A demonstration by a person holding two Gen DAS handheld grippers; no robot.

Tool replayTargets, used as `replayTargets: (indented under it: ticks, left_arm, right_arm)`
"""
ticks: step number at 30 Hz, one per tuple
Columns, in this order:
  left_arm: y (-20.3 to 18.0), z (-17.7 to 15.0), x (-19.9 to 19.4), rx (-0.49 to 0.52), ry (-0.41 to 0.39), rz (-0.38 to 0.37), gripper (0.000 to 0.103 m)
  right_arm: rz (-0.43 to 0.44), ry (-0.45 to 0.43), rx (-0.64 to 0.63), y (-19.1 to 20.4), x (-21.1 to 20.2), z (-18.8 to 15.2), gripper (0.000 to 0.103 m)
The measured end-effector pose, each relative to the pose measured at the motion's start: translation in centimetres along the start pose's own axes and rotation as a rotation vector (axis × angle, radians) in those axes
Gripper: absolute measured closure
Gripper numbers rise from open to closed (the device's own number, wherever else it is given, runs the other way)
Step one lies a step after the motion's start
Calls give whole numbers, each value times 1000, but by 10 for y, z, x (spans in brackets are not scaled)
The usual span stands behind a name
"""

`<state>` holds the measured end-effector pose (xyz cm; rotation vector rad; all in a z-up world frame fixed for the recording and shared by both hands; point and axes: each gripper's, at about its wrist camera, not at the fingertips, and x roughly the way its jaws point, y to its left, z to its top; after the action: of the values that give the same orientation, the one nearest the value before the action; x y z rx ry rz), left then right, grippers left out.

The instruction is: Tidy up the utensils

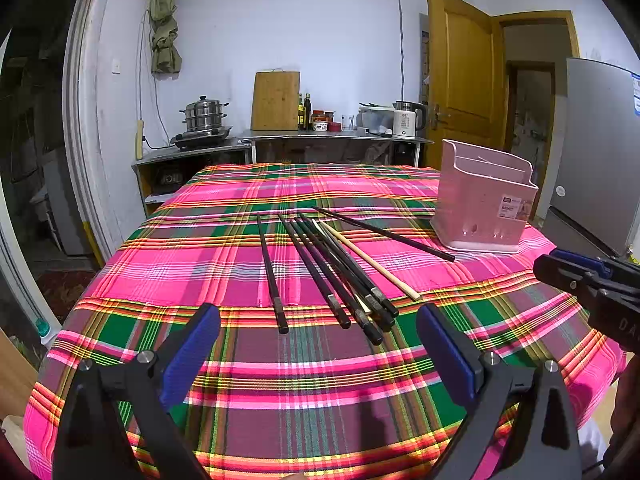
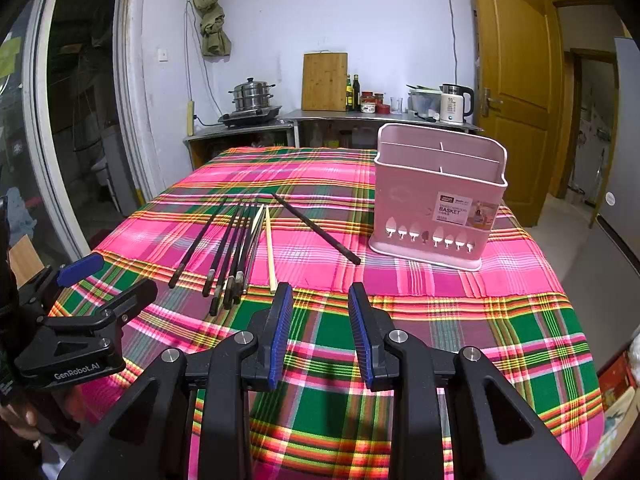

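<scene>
1. The left gripper [image 1: 318,340] is spread wide and empty; the right gripper [image 2: 320,320] is parted more narrowly, also empty.
2. The chopsticks [image 1: 340,272] lie bunched on the plaid tablecloth [image 1: 280,392], left of the pink basket [image 2: 436,204].
3. Risk, as I judge it: pinching the bunch could drag neighbours or roll one away.
4. The basket's label reads "BASKET"; the left gripper's body reads "GenRobot.AI".

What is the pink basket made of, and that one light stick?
The pink basket looks like smooth plastic: thin moulded walls with cut-out holes and a slight sheen. The light chopstick is probably bare wood or bamboo: pale, matt, unpainted, unlike the black ones.
</scene>
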<state>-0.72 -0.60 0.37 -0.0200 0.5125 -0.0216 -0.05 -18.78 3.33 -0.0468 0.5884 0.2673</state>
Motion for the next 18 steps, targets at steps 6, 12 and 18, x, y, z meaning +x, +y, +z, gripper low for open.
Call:
replayTargets:
  ticks: [6, 12, 18]
  left_arm:
    - [-1, 0, 0, 1, -1, -1, 3]
    - [-2, 0, 0, 1, -1, -3, 3]
    - [-4, 1, 0, 3, -3, -3, 3]
  right_arm:
    - [-1, 1, 0, 0, 0, 0, 73]
    - [0, 1, 0, 0, 0, 1, 73]
    - [0, 1, 0, 0, 0, 1, 73]
